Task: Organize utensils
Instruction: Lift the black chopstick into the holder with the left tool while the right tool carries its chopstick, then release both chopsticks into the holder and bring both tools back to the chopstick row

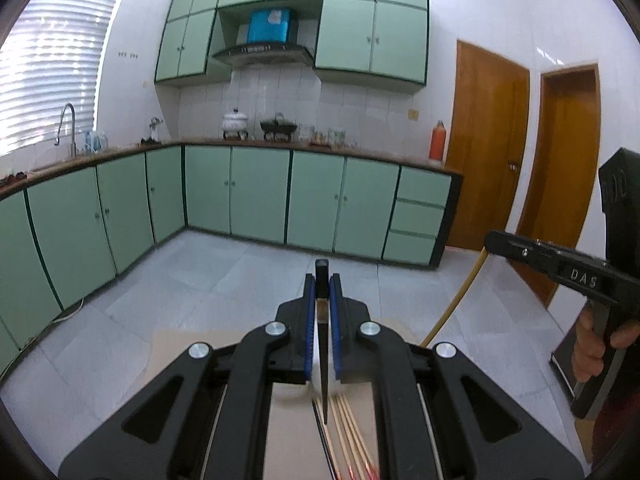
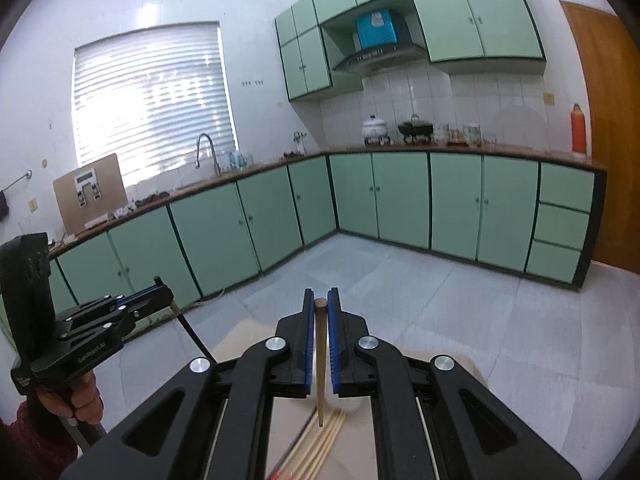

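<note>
In the left wrist view my left gripper (image 1: pixel 322 280) is shut on a black chopstick (image 1: pixel 323 360) that stands steeply between the blue pads, thin end down. Under it, several pale chopsticks (image 1: pixel 348 432) lie bunched on a cardboard sheet (image 1: pixel 180 356). At the right, my right gripper (image 1: pixel 491 242) is shut on a tan chopstick (image 1: pixel 460 300). The right wrist view shows the right gripper (image 2: pixel 320 296) clamped on that tan chopstick (image 2: pixel 320 360) above the same bunch of chopsticks (image 2: pixel 324 436). The left gripper (image 2: pixel 166 292) with the black chopstick (image 2: pixel 192 334) is at the left.
Both grippers are raised over the cardboard (image 2: pixel 240 344), with grey floor tiles beyond. Green base cabinets (image 1: pixel 256 196) with a worktop run along the far walls, and two wooden doors (image 1: pixel 484 140) stand at the right. A person's hand (image 1: pixel 592 344) grips the right handle.
</note>
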A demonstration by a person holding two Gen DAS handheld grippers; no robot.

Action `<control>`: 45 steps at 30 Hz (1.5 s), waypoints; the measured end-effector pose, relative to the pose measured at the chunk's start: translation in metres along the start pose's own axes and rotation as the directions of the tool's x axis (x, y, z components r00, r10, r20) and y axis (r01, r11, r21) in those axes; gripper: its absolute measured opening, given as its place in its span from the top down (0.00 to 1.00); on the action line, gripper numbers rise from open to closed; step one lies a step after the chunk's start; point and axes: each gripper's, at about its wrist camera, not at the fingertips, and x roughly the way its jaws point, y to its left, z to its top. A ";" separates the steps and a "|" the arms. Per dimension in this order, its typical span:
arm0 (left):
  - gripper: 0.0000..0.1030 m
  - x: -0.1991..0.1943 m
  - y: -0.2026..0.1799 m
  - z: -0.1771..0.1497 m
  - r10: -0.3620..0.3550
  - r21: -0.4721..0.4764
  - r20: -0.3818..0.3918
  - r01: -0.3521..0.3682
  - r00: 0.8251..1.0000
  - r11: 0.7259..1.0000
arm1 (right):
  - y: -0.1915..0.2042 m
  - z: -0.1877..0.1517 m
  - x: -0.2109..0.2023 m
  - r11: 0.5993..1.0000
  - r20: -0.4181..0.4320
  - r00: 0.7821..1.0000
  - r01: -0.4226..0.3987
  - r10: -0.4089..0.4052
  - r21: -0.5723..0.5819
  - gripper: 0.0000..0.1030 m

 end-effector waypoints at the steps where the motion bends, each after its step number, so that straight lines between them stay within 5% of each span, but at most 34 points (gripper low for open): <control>1: 0.94 0.003 0.000 0.008 0.003 0.001 0.019 -0.003 1.000 1.000 | 0.000 0.008 0.003 1.000 0.009 1.000 -0.002 0.002 0.001 0.94; 7: 0.94 0.033 0.005 0.044 0.029 -0.004 0.118 -0.029 0.993 1.000 | 0.001 0.040 0.036 0.999 0.053 0.998 0.033 -0.032 -0.018 0.94; 14: 0.94 0.089 0.006 0.041 0.066 -0.023 0.147 -0.063 0.987 0.998 | -0.003 0.027 0.095 0.993 0.019 0.994 0.108 -0.107 -0.054 0.94; 24: 0.94 0.145 0.010 -0.012 0.104 0.021 -0.004 -0.104 0.995 0.994 | -0.018 -0.020 0.143 0.996 -0.091 0.992 0.090 -0.089 0.008 0.94; 31: 0.88 0.144 0.021 -0.028 0.104 0.023 -0.052 -0.103 0.993 0.994 | -0.031 -0.043 0.150 0.993 -0.147 0.985 0.103 -0.095 0.049 0.93; 34: 0.65 0.136 0.023 -0.030 0.108 0.005 -0.045 -0.108 0.993 0.994 | -0.034 -0.049 0.143 0.991 -0.145 0.983 0.119 -0.110 0.057 0.79; 35: 0.62 0.133 0.025 -0.031 0.108 -0.003 -0.037 -0.108 0.993 0.994 | -0.034 -0.051 0.139 0.990 -0.136 0.984 0.127 -0.118 0.060 0.66; 41: 0.48 0.099 0.027 -0.040 0.129 -0.030 0.002 -0.129 0.992 0.991 | -0.035 -0.070 0.102 0.979 -0.081 0.980 0.188 -0.182 0.077 0.36; 45: 0.24 0.067 0.021 -0.061 0.154 -0.035 0.029 -0.153 0.988 0.988 | -0.033 -0.095 0.072 0.967 -0.038 0.975 0.221 -0.218 0.126 0.18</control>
